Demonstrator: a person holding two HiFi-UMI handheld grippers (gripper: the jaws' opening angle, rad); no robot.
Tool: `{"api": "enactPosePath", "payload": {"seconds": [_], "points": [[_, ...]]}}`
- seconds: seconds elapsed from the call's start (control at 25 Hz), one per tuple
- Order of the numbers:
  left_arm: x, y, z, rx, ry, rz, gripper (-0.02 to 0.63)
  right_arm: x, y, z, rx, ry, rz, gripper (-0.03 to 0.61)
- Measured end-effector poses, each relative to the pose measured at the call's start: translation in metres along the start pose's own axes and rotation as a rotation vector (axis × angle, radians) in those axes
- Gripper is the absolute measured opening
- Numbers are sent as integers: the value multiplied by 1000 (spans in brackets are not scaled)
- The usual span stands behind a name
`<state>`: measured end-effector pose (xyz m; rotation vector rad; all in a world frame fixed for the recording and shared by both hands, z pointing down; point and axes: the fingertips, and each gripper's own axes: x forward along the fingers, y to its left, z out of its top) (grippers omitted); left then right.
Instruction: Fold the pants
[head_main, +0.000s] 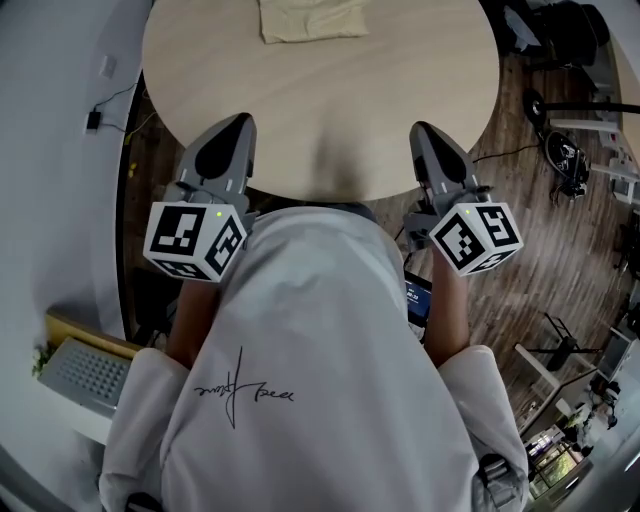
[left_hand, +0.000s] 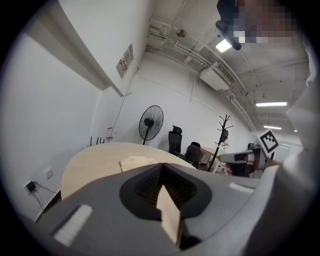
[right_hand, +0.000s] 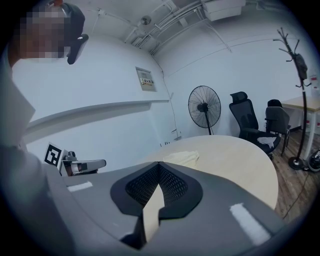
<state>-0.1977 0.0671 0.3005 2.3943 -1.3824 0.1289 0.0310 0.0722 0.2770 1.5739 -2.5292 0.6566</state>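
Head view puts the pants (head_main: 312, 20) at the top of the frame, a small flat stack on the table (head_main: 330, 110) (already folded, I judge). Your left gripper (head_main: 238, 122) and right gripper (head_main: 422, 130) sit lower down, jaws closed on nothing; little seems left.

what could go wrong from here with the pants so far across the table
1. The pants lie on the table's far side, while the left hand-held gripper and right hand-held gripper sit at its near rim: a long reach may drag the cloth rather than lift it.
2. Both are shut and empty; unless opened first, they would probably just push and rumple the folded cloth.
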Motion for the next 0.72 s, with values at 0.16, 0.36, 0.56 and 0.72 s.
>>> {"api": "enactPosePath", "payload": {"seconds": [0.16,0.36,0.56,0.72], "points": [[0,2,-3,2,16,1,38,0,0,-3,5,4,-8,-2],[2,5,-7,1,33,0,35,0,-2,-5,5,12,-17,-2],[3,8,-8,-1,43,-4,32,2,-2,-8,5,31,-34,-2],[5,9,-8,-1,46,-9,32,5,-7,-12,-3,47,-60,-2]]}}
